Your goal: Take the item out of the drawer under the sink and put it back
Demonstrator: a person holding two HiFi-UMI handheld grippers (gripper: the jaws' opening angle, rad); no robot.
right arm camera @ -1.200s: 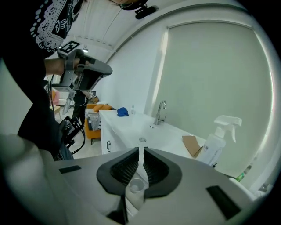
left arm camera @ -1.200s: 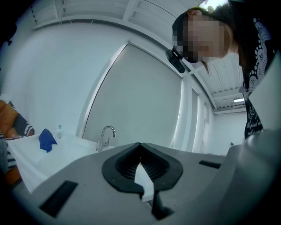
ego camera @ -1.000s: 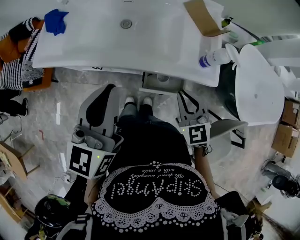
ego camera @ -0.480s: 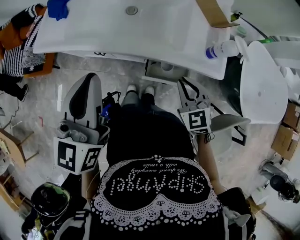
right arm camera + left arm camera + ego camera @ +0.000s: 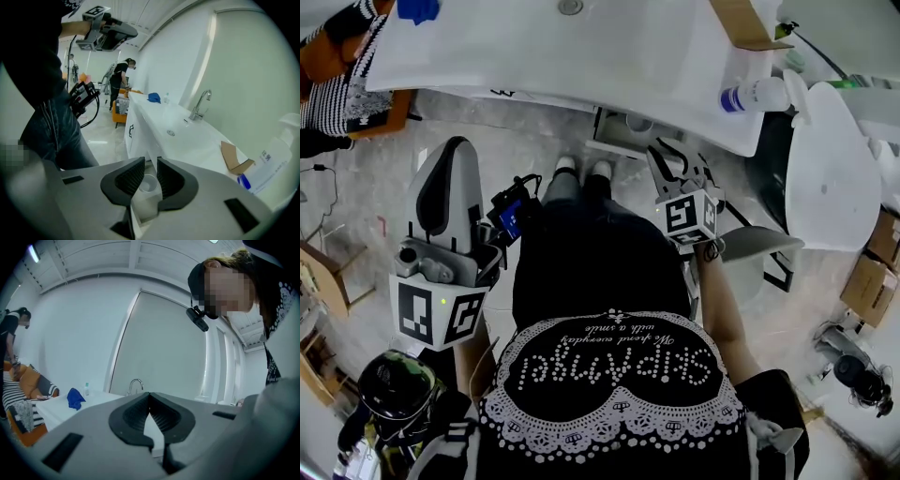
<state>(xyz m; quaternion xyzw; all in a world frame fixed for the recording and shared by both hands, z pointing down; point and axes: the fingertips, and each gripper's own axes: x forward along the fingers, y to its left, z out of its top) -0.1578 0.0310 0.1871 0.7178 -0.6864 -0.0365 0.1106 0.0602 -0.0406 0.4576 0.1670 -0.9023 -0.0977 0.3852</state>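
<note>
Right tool (image 5: pixel 151 161) angled down over open drawer (image 5: pixel 143 206) beneath sink tabletop (image 5: pixel 187 140). Jaws apart, just been opening; pads clear of any object. White cup (image 5: pixel 148 183) seen through the gap, upright inside drawer, untouched by either pad. Same cup noted in head view, in drawer under tabletop's front edge, just ahead of that tool's tips.

Left tool (image 5: pixel 455 150) held out to the person's left at about level, well apart from drawer. Jaws together at the tips, nothing between.

On tabletop: blue cloth (image 5: pixel 417 9) at left end; brown cardboard piece (image 5: pixel 745 23) and white spray bottle (image 5: pixel 755 94) with blue collar at right end; faucet (image 5: pixel 200 105) behind basin.

Person's jeans and white shoes (image 5: pixel 579 169) between the two tools, shoes close to drawer front. Second person (image 5: pixel 123 75) standing in background beyond tabletop's far end, near an orange seat.
</note>
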